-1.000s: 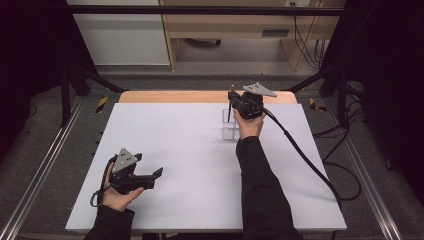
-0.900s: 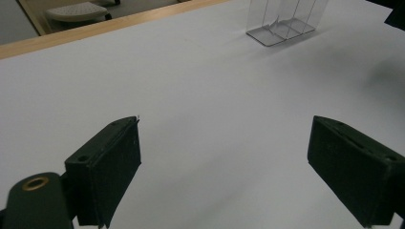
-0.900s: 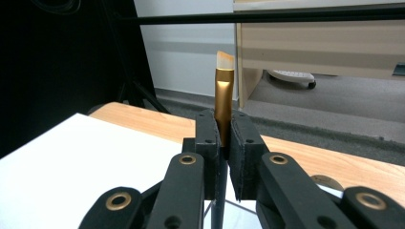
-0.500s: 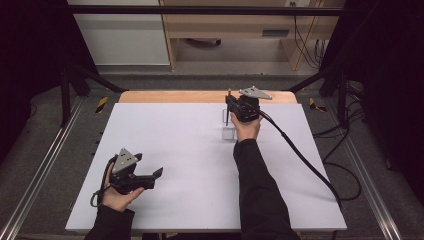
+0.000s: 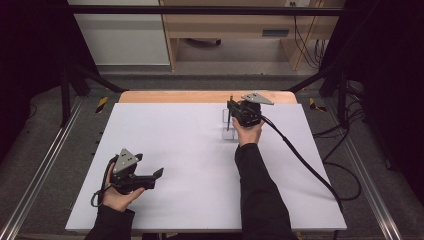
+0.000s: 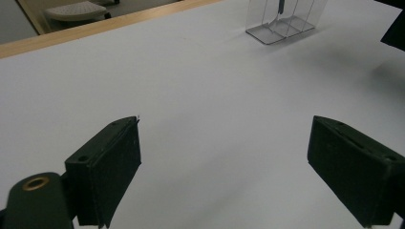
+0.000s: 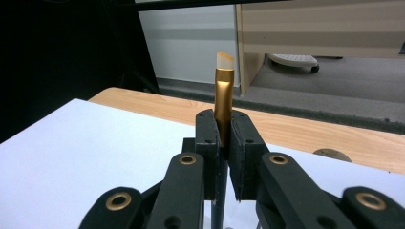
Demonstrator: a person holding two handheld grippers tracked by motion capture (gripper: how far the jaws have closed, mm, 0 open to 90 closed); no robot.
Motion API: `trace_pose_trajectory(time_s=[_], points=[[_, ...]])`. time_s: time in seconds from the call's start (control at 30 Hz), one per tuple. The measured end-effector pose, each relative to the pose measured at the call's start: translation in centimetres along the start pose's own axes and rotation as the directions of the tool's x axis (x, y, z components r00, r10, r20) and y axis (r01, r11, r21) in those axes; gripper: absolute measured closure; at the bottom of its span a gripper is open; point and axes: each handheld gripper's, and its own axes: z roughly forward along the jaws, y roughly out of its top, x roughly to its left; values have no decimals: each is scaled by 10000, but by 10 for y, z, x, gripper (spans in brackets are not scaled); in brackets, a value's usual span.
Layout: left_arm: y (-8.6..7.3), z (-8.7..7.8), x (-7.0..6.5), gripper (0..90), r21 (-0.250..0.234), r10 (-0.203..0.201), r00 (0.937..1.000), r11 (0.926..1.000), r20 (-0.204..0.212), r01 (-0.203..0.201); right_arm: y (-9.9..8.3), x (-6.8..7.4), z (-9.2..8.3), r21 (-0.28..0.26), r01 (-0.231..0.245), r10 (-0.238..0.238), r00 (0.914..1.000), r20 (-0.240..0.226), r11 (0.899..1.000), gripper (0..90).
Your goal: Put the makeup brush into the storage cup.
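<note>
Over the clear rack (image 5: 228, 125), your right claw (image 5: 231, 107) grips a brush (image 7: 223, 102) upright; next, lower it into a slot. Left claw (image 5: 156, 176) hangs released.

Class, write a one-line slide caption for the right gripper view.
Right gripper shut on an upright gold-ferruled brush.

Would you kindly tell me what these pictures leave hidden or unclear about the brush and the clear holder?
- Brush: in the right gripper view its lower handle is hidden behind the right gripper.
- Clear holder: its top is cut off by the left gripper view's upper edge.
- High view: the holder is too small and transparent to count compartments.
</note>
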Motion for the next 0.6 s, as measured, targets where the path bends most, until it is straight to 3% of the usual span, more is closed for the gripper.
trace_pose_trajectory(time_s=[0.6], points=[[0, 1, -1, 103, 61, 52, 10000, 10000, 17, -52, -12, 3, 3, 556, 319, -323, 9995, 72, 9979, 834]])
